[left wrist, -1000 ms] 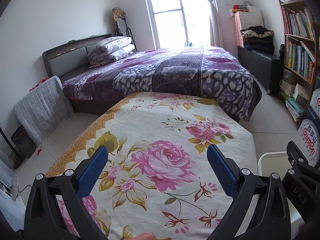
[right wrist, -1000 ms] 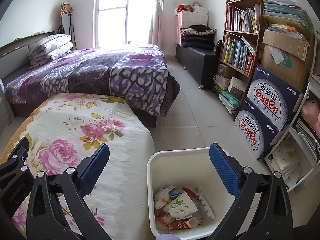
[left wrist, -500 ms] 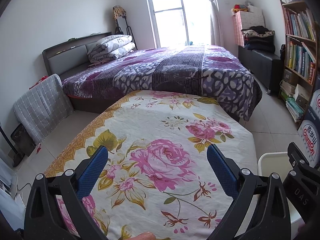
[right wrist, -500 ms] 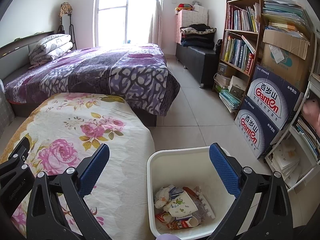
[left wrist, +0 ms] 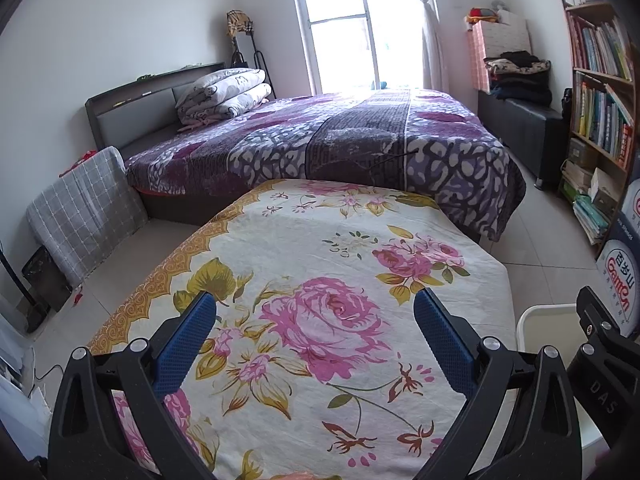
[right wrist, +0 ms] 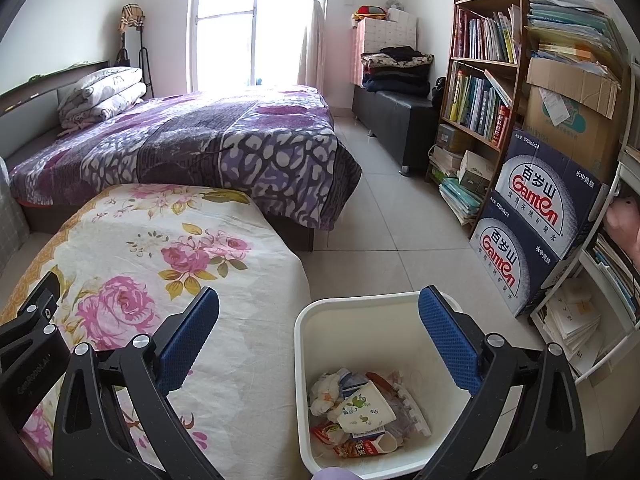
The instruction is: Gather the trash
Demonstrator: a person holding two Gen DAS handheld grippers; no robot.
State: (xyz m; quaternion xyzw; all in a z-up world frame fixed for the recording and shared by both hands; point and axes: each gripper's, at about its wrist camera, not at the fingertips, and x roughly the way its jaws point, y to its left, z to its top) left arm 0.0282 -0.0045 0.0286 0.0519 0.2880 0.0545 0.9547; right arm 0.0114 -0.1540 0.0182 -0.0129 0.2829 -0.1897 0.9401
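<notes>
A white trash bin stands on the floor beside the table; its rim also shows in the left wrist view. Several pieces of trash lie in it: crumpled tissue, a paper cup, wrappers. My right gripper is open and empty, hovering above the bin's left rim. My left gripper is open and empty above the flowered tablecloth. I see no loose trash on the cloth.
A bed with a purple cover stands behind the table. A bookshelf and stacked Ganten boxes line the right wall. Tiled floor runs between bed and shelf.
Both grippers have stayed nearly still. The left wrist view shifted very slightly.
</notes>
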